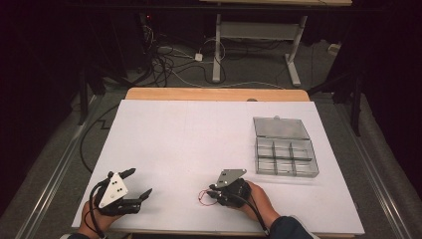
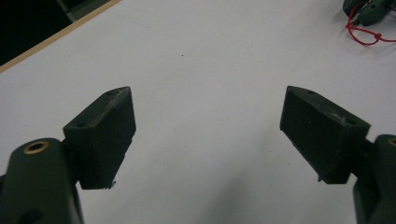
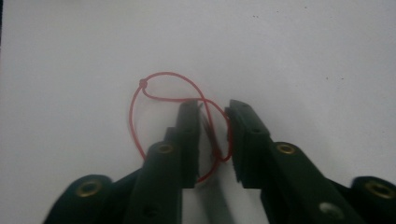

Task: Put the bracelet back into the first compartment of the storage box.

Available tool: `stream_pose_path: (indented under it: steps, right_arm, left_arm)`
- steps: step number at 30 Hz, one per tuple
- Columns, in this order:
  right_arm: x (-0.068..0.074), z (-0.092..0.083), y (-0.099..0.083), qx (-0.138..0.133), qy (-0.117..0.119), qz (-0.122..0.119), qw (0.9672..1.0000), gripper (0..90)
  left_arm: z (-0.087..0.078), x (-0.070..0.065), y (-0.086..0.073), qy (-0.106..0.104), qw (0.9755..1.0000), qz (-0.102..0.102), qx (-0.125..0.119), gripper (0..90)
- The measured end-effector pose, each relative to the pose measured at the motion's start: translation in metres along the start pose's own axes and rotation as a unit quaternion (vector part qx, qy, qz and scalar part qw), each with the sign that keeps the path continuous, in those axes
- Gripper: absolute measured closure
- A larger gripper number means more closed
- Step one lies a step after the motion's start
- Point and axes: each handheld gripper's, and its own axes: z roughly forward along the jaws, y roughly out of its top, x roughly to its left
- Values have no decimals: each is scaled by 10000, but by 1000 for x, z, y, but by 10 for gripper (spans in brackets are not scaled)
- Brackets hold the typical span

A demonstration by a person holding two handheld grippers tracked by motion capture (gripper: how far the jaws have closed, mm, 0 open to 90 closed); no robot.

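Observation:
A thin red string loop point(image 1: 203, 195) point(image 3: 161, 73) with a small knot lies on the white tabletop point(image 1: 199, 134) near the front edge. My right gripper point(image 1: 211, 193) point(image 3: 214, 109) is down on it, pointing left in the high view. Its jaws stand nearly closed with a narrow gap, and a strand of the loop crosses that gap; the pads do not visibly press it. My left gripper point(image 1: 141, 180) point(image 2: 208, 91) rests at the front left with its jaws wide apart and nothing between them. In the left gripper view the red string point(image 2: 369, 35) and the right gripper point(image 2: 369, 9) sit at top right.
A clear plastic compartment box point(image 1: 285, 158) sits at the right of the table with its lid point(image 1: 280, 128) folded open behind it. A wooden strip point(image 1: 214, 93) runs along the table's far edge. Beyond it are cables and a desk frame on the floor.

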Motion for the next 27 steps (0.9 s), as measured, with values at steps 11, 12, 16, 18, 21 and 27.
stream_pose_path:
  steps: [11,12,16,18,21,27]
  right_arm:
    - [0,-6,-2,-166,-155,-60,9997,892]
    - [0,-9,-2,-218,-169,-21,9996,892]
    - [-2,-23,0,-433,-280,-67,9986,892]
    - [-2,-28,1,-507,-335,-76,9981,892]
    - [-3,-37,3,-625,-407,-83,9972,892]
    - [-6,-56,4,-852,-592,-97,9946,892]
  left_arm:
    - [-1,0,-1,34,10000,20,-10,170]
    - [-1,0,-1,39,10000,20,-12,170]
    - [-1,1,-1,36,10000,18,-8,170]
    - [-1,1,-1,48,10000,16,-23,170]
    - [-1,1,-1,47,10000,3,-29,170]
    - [-1,1,-1,48,10000,17,-33,170]
